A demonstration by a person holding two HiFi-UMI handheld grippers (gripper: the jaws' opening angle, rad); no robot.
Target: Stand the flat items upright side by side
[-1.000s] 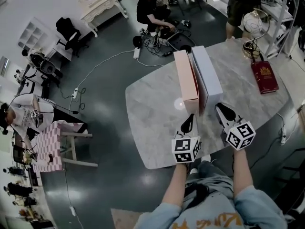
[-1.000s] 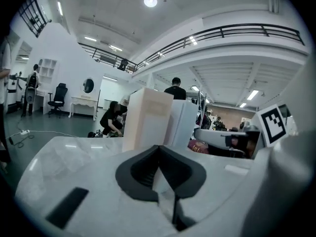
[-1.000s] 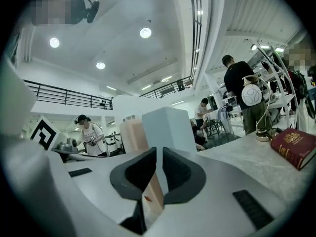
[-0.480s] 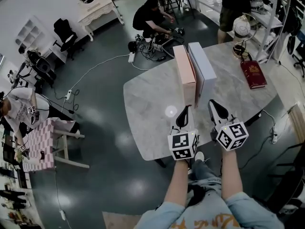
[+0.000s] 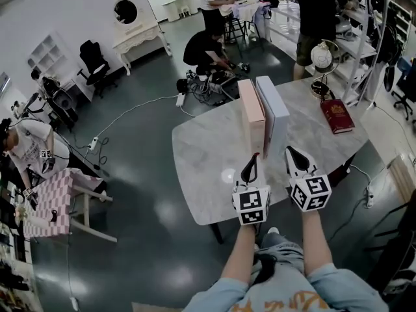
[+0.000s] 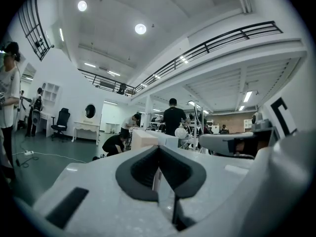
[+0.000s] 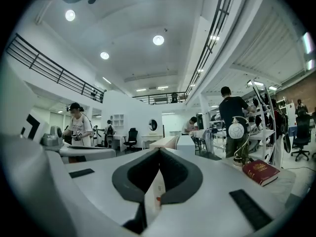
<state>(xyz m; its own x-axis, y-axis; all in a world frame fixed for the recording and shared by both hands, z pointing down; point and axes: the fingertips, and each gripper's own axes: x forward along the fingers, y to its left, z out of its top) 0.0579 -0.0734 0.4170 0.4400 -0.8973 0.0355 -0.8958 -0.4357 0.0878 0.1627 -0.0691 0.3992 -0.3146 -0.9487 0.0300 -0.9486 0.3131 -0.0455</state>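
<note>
Two flat boxes stand upright on edge, side by side and touching, on the grey marble table [image 5: 201, 155]: a pink one [image 5: 251, 112] on the left and a white one [image 5: 272, 106] on the right. My left gripper [image 5: 252, 163] hovers just short of the pink box's near end, shut and empty. The right gripper [image 5: 291, 153] is held level near the white box's near end, also shut on nothing. Over the left gripper's [image 6: 159, 148] closed jaws the pink box [image 6: 143, 139] shows ahead. Beyond the right gripper [image 7: 159, 150] the white box [image 7: 186, 143] stands.
A red book [image 5: 337, 116] lies flat on the table's right side, with a globe lamp [image 5: 323, 57] behind it. A person crouches by cables [image 5: 208, 77] on the floor past the table's far end. Another person stands by shelves at the far right.
Both grippers have drawn back from the boxes' near ends toward me and risen. The boxes stay upright together.
</note>
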